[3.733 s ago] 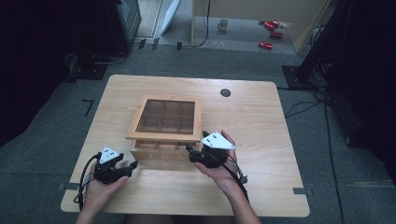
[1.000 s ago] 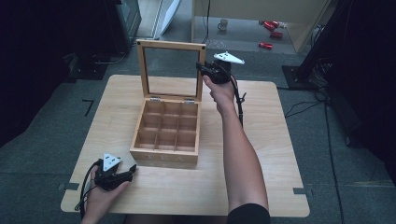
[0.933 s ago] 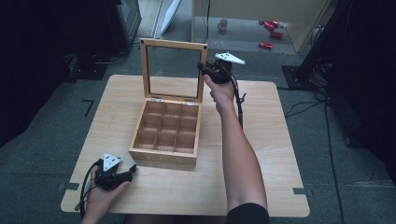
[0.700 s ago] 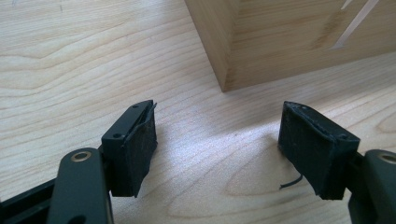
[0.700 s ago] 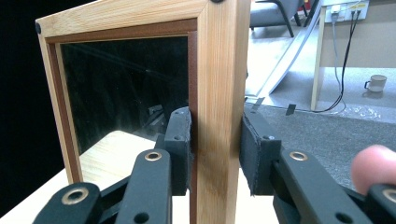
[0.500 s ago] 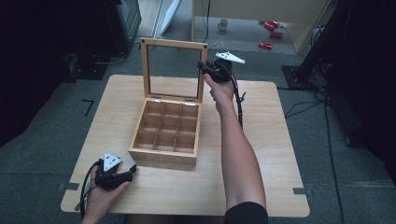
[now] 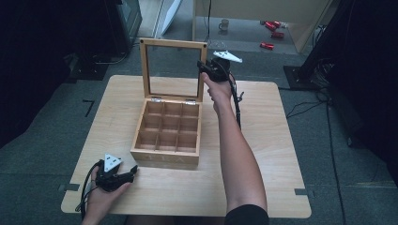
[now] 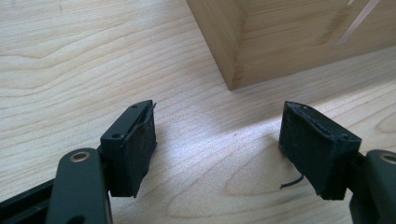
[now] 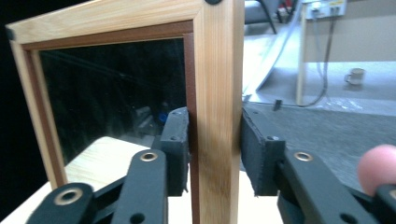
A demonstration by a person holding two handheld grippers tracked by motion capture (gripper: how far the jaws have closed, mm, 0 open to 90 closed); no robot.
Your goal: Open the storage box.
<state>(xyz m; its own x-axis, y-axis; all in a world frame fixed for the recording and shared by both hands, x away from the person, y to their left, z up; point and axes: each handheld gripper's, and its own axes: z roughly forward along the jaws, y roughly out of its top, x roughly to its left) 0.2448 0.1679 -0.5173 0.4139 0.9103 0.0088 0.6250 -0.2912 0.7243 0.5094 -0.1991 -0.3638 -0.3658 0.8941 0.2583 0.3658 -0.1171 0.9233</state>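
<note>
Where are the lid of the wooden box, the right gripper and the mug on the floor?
lid (image 7: pixel 173 44), high view, top rail of its frame
right gripper (image 7: pixel 202 65), high view, jaw tips at the lid's edge
mug (image 7: pixel 225 24), high view, its body

Wooden table (image 7: pixel 277 140); open tea box (image 7: pixel 165 138) at centre.
</note>
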